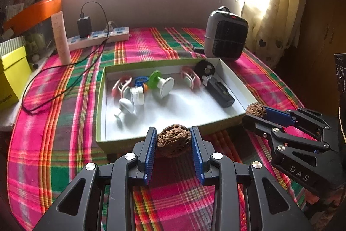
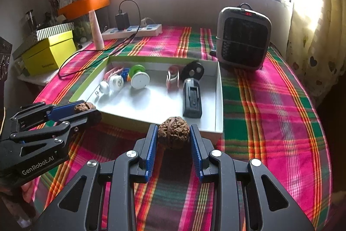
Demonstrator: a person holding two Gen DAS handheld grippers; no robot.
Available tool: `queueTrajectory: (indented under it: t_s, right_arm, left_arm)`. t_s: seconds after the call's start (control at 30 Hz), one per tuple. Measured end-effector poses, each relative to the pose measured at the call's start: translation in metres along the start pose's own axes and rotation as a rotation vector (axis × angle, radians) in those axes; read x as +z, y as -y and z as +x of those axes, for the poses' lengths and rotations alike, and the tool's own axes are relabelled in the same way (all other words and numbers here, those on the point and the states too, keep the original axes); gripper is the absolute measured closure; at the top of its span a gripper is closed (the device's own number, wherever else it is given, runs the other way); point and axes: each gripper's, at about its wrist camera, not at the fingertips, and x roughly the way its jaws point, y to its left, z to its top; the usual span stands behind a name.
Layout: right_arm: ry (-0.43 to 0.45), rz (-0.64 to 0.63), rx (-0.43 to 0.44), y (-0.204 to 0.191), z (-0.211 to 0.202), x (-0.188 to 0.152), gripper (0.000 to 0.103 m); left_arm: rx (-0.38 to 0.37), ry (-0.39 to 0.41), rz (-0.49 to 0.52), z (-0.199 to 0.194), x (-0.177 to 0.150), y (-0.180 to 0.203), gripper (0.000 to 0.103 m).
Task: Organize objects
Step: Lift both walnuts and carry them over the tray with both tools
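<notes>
You hold a walnut in each gripper, just short of the tray.

Your left gripper (image 1: 174,140) has its fingers clamped on one walnut (image 1: 174,141); your right gripper (image 2: 173,135) grips the other walnut (image 2: 173,135). The open tray (image 1: 138,134) lies at twelve o'clock from both, its near rim just beyond the fingers, long axis running three to nine; both hands look equally near.
</notes>
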Motion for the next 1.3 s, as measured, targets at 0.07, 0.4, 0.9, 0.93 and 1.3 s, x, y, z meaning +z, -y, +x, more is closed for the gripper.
queueTrajectory:
  t_s: [0.07,0.4,0.9,0.93,1.3]
  right_arm:
    - [0.001,0.002,0.006,0.001,0.003,0.003,0.072]
    - [-0.014,-0.005,0.018,0.003,0.019,0.016,0.072]
    - [-0.037,-0.043,0.020,0.001,0.042,0.030,0.072]
    - [-0.039,-0.046,0.021,0.001,0.044,0.031,0.072]
    - [-0.057,-0.058,0.031,-0.001,0.060,0.039,0.072]
  left_arm:
    - [0.001,0.003,0.001,0.001,0.003,-0.001,0.074]
    - [0.006,-0.001,-0.017,0.014,0.016,-0.009,0.074]
    - [0.021,-0.028,-0.027,0.039,0.026,-0.019,0.074]
    - [0.021,-0.032,-0.027,0.042,0.026,-0.019,0.074]
    - [0.031,-0.044,-0.025,0.052,0.030,-0.023,0.074]
